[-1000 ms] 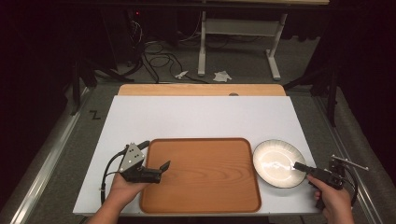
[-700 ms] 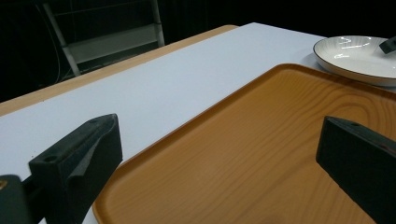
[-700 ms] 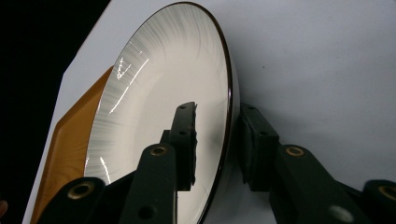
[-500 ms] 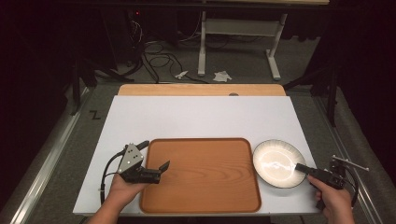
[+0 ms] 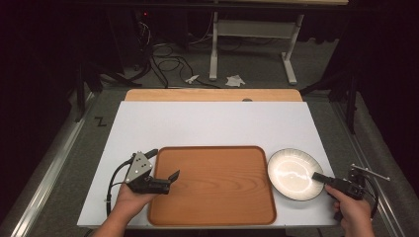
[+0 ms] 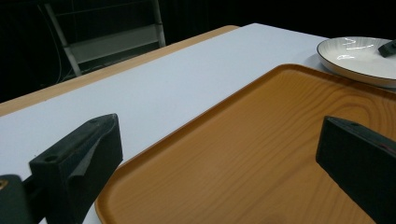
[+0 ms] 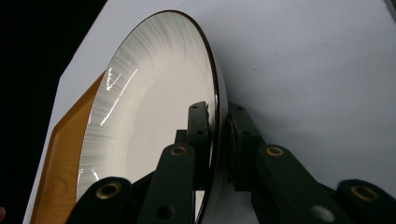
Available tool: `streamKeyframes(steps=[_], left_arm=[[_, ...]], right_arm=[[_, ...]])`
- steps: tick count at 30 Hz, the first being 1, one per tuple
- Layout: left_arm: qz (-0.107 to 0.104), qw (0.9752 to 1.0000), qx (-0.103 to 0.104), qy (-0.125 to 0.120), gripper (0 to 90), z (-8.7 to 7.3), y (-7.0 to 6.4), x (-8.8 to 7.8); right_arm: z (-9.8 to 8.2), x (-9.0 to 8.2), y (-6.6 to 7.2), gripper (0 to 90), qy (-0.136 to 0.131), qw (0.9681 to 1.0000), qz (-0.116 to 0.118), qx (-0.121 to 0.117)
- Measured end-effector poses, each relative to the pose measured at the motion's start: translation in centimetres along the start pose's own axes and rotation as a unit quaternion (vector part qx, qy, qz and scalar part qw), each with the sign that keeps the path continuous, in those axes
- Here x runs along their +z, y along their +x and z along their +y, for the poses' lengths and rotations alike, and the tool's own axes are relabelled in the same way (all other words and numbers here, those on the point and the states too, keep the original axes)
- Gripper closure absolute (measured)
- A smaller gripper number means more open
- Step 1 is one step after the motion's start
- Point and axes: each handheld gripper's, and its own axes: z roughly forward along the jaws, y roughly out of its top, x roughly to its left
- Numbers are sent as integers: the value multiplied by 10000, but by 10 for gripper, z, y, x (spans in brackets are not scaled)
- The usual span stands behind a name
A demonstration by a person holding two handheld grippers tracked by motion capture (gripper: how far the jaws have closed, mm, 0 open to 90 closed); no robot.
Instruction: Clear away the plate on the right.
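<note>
The round white ceramic plate with dark rim is clamped at its near rim by the right gripper, whose jaws have just been closing; the plate is judged stiff, slippery and fragile. The left gripper is spread wide over the wooden tray, grasping nothing.

- The plate looked like glossy glazed ceramic, finely streaked.
- Beside the plate, the tray showed smooth, satin wood grain.
- Under the plate, the tabletop looked matt white.
</note>
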Motion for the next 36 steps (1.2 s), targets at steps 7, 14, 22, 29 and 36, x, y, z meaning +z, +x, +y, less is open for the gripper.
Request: streamKeyframes(steps=[7,14,22,29,36], left_arm=[[20,10000,-18,-21,15,0,0,-1],[21,10000,-41,-28,15,0,1,-1],[44,9999,-81,-78,15,0,2,-3],[50,9999,-107,-108,15,0,3,-3],[151,9997,-114,-177,14,1,4,-6]], right_arm=[[1,0,0,838,-5,10000,6,81],[2,-2,0,844,-73,9999,-12,89],[2,-7,2,847,-182,9998,-23,65],[3,-14,2,847,-420,9989,158,101],[3,-21,7,847,-561,9980,287,45]])
